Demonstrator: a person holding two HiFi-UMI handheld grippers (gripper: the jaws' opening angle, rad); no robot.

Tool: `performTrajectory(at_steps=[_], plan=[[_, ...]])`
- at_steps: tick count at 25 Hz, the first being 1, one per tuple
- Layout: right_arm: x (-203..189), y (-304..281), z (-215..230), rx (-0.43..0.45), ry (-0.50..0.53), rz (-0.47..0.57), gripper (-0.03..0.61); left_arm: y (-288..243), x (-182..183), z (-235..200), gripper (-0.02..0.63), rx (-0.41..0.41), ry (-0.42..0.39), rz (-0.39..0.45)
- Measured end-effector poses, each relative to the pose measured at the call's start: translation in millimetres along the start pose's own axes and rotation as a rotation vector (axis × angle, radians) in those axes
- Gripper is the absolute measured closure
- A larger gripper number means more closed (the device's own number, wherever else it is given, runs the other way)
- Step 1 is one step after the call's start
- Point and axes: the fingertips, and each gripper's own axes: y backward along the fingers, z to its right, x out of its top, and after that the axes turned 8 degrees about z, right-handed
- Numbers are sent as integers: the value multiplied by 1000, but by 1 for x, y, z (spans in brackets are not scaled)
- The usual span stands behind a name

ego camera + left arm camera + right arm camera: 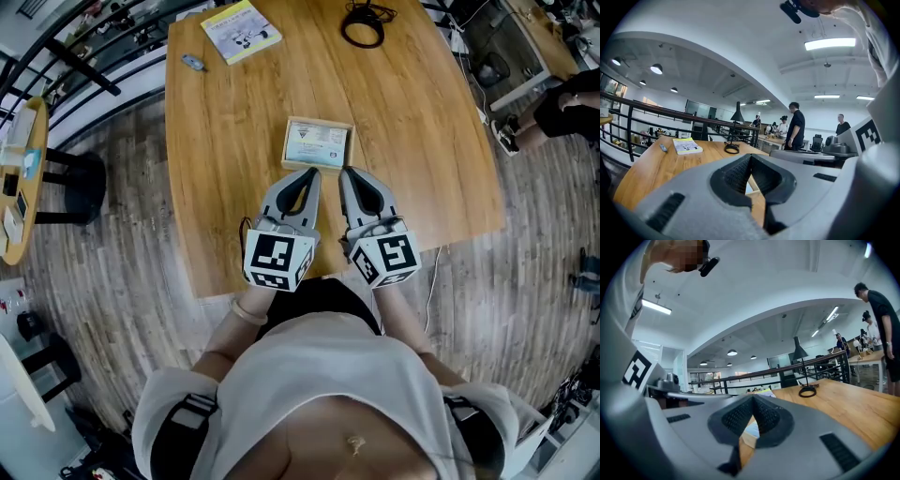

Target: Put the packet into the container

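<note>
Head view alone gives full layout: left claw [312, 173] shut, empty; packet [317, 145] lying inside container [319, 122] on table [216, 169], just ahead of tips; right claw [345, 173] shut, empty. Gripper views catch only a sliver of container past own jaws, plus railing [670, 115], standing people [796, 124]. Booklet [241, 31], cable [364, 25] farther up table.

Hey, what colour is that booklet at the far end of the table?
The booklet is yellow with white; head view shows it best.
</note>
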Motion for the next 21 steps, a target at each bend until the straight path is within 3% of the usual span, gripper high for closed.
performTrajectory(at_steps=[12,21], plan=[[-2,0,5,-31,0,-15,568,-2,-18,-7,604,-9,10,-66],[-6,-1,8,-27,-5,-29,568,-9,-17,-6,604,-22,8,-57]])
